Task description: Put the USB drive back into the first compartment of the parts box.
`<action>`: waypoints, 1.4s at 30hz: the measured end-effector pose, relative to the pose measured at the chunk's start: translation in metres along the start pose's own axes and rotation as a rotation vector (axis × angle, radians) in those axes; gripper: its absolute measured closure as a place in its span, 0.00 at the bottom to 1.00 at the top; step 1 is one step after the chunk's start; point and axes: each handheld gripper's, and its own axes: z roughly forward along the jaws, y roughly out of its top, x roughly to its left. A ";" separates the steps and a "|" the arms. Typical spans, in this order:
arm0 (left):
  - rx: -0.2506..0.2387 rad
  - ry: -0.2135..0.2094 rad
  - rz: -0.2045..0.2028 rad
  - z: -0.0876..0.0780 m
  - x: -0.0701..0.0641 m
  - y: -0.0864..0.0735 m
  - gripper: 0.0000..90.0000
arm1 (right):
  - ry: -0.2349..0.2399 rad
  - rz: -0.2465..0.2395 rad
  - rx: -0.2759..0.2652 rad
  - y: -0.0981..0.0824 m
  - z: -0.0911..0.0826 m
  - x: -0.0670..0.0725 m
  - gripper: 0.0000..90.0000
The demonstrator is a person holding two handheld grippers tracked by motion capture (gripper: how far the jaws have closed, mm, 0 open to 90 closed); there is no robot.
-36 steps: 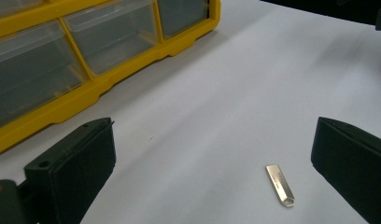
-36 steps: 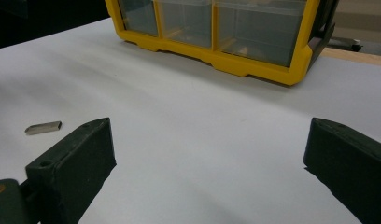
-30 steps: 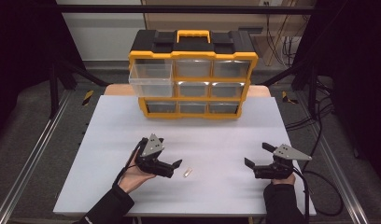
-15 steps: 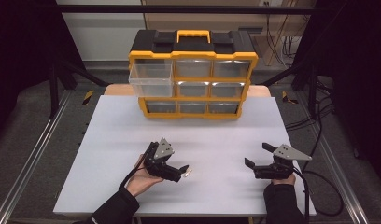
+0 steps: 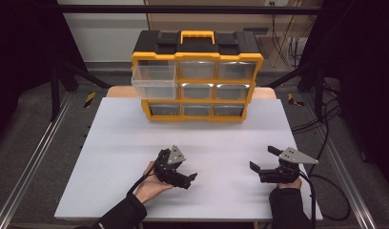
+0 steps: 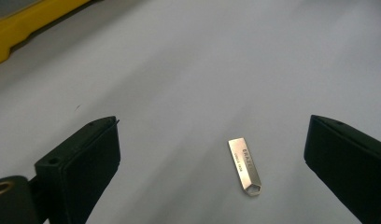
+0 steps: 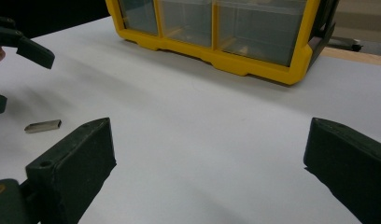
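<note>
From above, our left gripper hovers low over the tabletop. Its own view shows fingers wide apart around the flat metal tag, nothing held; closing may skid it. Right gripper gapes empty.

One metal USB stick, one drawer organizer, two tongs.

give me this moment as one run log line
left gripper: open, over metal usb stick | right gripper: open, idle | organizer: one drawer out
</note>
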 end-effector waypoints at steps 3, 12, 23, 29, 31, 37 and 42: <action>0.024 -0.004 -0.003 0.003 -0.001 -0.001 0.06 | 0.001 0.000 -0.001 0.000 0.000 0.000 0.02; 0.071 -0.006 -0.011 0.011 -0.006 -0.003 0.18 | 0.001 0.000 -0.001 0.000 0.000 0.000 0.02; 0.115 -0.006 -0.022 0.016 -0.010 -0.003 0.33 | 0.001 0.000 -0.002 0.000 0.000 0.000 0.02; 0.128 -0.020 -0.033 0.017 -0.010 -0.003 0.44 | 0.000 -0.001 -0.002 0.000 0.000 0.000 0.02; 0.135 -0.022 -0.035 0.018 -0.010 -0.003 0.46 | 0.001 0.000 -0.001 0.000 0.000 0.000 0.02; 0.145 -0.024 -0.034 0.020 -0.012 -0.002 0.54 | 0.001 -0.001 -0.002 0.000 0.000 0.000 0.02; 0.150 -0.033 -0.036 0.020 -0.012 -0.002 0.60 | 0.001 -0.002 -0.002 0.000 0.000 0.000 0.02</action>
